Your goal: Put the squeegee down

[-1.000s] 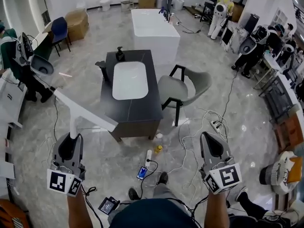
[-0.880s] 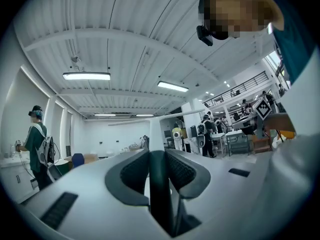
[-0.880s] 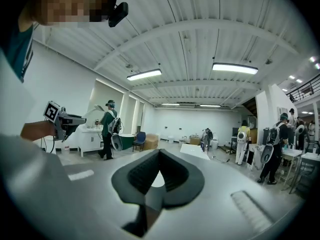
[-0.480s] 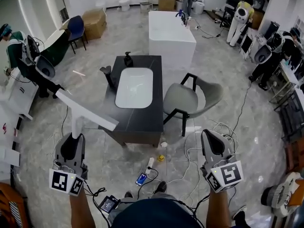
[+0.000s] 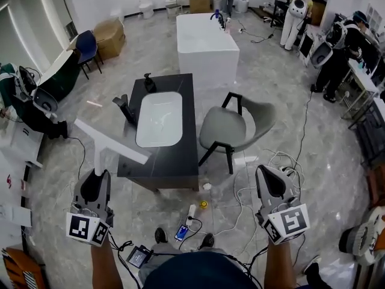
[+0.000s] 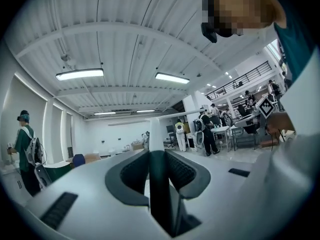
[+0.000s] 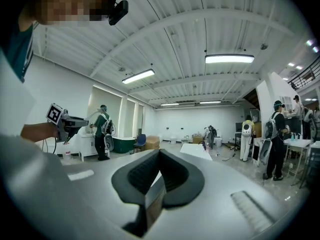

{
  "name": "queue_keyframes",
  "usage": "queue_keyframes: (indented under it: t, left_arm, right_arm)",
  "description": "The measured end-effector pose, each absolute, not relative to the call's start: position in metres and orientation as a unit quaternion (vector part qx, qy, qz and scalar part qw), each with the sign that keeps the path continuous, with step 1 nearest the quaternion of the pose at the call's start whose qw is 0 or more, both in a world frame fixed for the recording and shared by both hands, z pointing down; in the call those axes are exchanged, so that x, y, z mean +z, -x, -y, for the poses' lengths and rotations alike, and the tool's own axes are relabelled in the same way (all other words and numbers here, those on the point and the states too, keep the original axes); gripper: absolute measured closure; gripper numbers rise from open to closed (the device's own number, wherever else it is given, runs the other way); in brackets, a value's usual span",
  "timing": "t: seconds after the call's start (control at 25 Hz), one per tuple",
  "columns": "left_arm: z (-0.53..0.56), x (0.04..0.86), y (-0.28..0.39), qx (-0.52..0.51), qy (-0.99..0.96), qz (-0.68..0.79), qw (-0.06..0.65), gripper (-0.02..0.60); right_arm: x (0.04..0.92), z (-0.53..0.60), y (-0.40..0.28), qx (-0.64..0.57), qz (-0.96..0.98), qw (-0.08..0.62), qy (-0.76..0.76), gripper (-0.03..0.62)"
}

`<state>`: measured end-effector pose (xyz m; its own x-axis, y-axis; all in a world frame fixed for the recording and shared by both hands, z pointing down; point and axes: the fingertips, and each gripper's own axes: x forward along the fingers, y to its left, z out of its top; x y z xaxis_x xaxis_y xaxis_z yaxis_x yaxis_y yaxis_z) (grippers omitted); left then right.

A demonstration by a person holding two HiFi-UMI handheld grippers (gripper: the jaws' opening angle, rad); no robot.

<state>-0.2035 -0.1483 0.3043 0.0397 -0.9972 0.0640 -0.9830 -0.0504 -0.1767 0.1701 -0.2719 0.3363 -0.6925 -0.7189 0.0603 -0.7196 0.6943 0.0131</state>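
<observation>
Looking down from my head: grey marble floor everywhere, with cables strewn over it near my feet. At the far end sits a big white tub. Closer to me is a dark table with a white basin sunk into the top, and a grey chair just to its right, angled toward it. A few people stand along the right side of the room, well away from me.

My left claw is low on the left and pointing level. It's clamped on the squeegee. In the left gripper view the white handle comes straight up out of the gap, with both jaws pressed on its sides. So the squeegee is up in the air, not resting on anything. Its long white blade slants across just beside the table's near-left corner, and from my head view its right end overlaps the table edge.

My right claw is low on the right, over the cables and well apart from the table. Its jaws are together with nothing in them.

Small stuff: a black tap stands at the basin's left edge, and a phone with a blue screen lies on the floor by my shoes.
</observation>
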Motion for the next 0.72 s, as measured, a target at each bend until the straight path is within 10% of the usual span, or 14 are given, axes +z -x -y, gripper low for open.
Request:
queue_keyframes:
  t: [0.72]
  left_arm:
    - [0.361,0.376,0.270,-0.093,0.822,-0.561,0.002,0.489]
  right_arm:
    - [0.374,0.338,-0.125,0.025,0.845,0.064,-0.530,0.583]
